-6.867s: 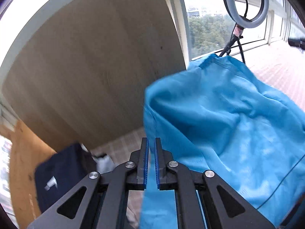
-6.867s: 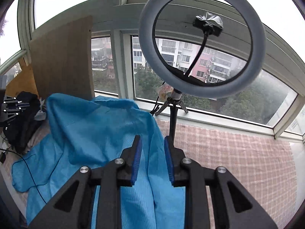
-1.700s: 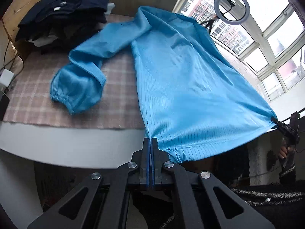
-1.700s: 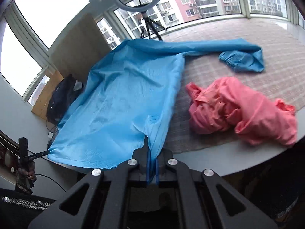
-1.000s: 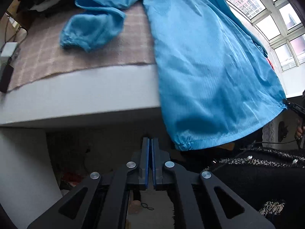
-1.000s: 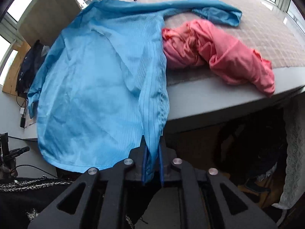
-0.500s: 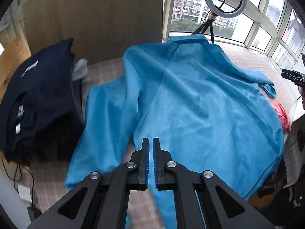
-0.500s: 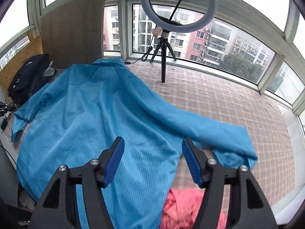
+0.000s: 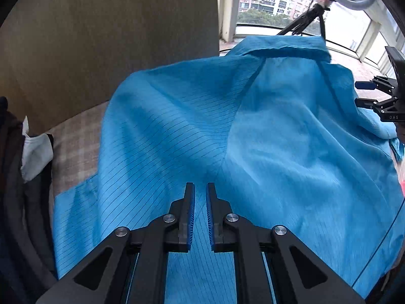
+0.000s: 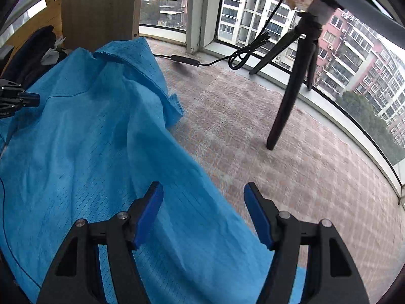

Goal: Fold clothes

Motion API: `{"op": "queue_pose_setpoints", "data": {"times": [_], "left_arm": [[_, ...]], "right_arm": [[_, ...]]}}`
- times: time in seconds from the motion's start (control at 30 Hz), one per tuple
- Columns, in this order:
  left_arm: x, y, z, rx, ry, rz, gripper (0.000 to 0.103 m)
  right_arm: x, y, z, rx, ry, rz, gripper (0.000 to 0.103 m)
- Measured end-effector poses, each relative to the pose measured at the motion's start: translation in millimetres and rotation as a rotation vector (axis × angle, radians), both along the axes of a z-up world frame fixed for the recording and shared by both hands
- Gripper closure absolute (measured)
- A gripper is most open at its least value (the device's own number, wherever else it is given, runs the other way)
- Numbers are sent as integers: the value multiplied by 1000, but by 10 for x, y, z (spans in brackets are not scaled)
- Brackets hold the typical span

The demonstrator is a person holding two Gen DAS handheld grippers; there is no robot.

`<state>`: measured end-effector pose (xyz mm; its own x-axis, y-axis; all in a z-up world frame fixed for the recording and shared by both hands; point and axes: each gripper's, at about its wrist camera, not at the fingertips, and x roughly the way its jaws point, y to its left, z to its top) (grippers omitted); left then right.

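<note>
Blue pinstriped shirt [image 9: 265, 136], thin crinkly fabric with fine dark lines across it, is spread out flat on a checked brownish tablecloth [image 10: 291, 152]. It looks a bit rumpled, with soft folds through the middle and one diagonal crease running up toward the collar. Its collar [image 9: 286, 48] sits at the far end by the window, so the long axis runs from the near edge straight away toward the glass, collar end pointing at the tripod. In the right wrist view one sleeve [image 10: 202, 215] stretches along the near-right side, lying flat on the cloth.

The left gripper [image 9: 200, 217] hovers right over the shirt's body, its blue ribbed pads nearly together with only a narrow slit between them and nothing pinched in there, just fabric showing below. The right gripper [image 10: 202, 217] has its pads spread wide apart, empty, over the sleeve and the bare tablecloth beside it.

Black tripod [image 10: 291, 76] with matte legs stands on the cloth well past the collar, and a black cable [image 10: 227, 58] snakes along the window ledge near it. A pile of dark clothes [image 9: 15, 190] with something white tucked in sits just left of the shirt, against a plain wooden board [image 9: 101, 38] that leans upright.
</note>
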<state>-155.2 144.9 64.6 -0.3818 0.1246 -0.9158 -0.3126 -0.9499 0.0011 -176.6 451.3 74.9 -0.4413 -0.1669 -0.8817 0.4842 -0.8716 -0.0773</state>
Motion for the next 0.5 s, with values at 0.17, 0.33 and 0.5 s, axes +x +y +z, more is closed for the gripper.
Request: {"op": "queue_pose_setpoints", "data": {"times": [0.17, 0.33, 0.5], "left_arm": [[-20, -62, -104, -10, -14, 34, 94], [18, -77, -133, -26, -15, 44, 94], [86, -55, -136, -15, -12, 43, 94]], "right_arm": [[-131, -45, -13, -101, -71, 125, 47], [-38, -124, 128, -101, -58, 201, 101], [42, -197, 273, -89, -15, 266, 102]]}}
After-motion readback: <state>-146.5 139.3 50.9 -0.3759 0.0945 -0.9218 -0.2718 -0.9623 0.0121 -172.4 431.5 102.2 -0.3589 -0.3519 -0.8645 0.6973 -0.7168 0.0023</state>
